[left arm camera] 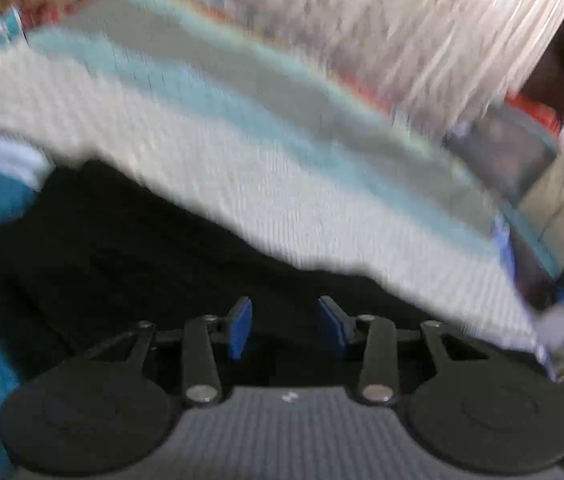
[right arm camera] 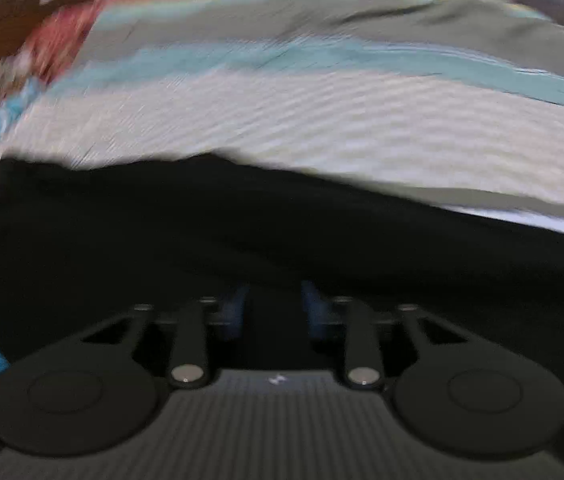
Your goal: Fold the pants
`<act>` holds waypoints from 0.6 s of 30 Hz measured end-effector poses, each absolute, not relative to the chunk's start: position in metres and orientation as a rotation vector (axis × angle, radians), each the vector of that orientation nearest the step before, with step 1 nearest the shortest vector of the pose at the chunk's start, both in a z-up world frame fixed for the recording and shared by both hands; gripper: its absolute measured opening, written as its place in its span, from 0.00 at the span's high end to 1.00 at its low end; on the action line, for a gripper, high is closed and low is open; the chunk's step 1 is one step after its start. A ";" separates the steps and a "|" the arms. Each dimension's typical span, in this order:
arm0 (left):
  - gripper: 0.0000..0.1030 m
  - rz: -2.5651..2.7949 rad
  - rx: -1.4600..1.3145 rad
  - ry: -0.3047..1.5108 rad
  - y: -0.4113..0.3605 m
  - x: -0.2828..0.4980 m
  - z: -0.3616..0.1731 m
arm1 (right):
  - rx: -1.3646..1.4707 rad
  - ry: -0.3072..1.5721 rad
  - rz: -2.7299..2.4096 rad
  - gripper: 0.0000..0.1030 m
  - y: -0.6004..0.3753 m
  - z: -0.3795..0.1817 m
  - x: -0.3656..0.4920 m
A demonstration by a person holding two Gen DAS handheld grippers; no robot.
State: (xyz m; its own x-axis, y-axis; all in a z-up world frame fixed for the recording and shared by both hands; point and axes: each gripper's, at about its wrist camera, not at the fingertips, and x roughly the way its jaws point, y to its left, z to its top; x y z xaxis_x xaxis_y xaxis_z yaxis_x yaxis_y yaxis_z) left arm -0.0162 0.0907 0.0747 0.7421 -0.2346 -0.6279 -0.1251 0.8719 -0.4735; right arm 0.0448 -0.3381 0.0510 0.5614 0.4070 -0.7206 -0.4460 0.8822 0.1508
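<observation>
Evidently soft goods: black pants (left arm camera: 154, 240) lie slack on a striped blanket (left arm camera: 242, 152), just ahead of both tools. Both views blurred. Left gripper (left arm camera: 285, 330) jaws stand apart, nothing between the blue pads (left arm camera: 240, 334). Right gripper (right arm camera: 272, 312) jaws likewise apart and empty, low over the dark cloth (right arm camera: 282, 232). Judgement: light, limp, drapes and bunches; not fragile, may slide on the weave. Best pinched at a hem or waistband edge, though no edge is clear here.

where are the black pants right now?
The black pants lie directly ahead of both open grippers in both wrist views, on the striped blanket whose white band borders their far edge.
</observation>
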 end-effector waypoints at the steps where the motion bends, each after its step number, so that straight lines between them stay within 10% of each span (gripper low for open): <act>1: 0.65 -0.071 -0.520 0.784 0.084 -0.011 0.067 | -0.019 0.832 0.406 0.78 -0.364 0.052 0.049; 5: 0.64 -0.046 -0.410 0.854 0.061 -0.005 0.055 | 0.174 0.794 0.122 0.90 -0.461 0.063 0.058; 15: 0.61 -0.030 -0.318 0.910 0.014 0.010 0.074 | 0.315 0.711 -0.093 0.51 -0.576 0.080 0.092; 18: 0.59 -0.041 -0.294 0.924 -0.003 0.015 0.072 | 0.224 0.778 -0.021 0.69 -0.562 0.067 0.112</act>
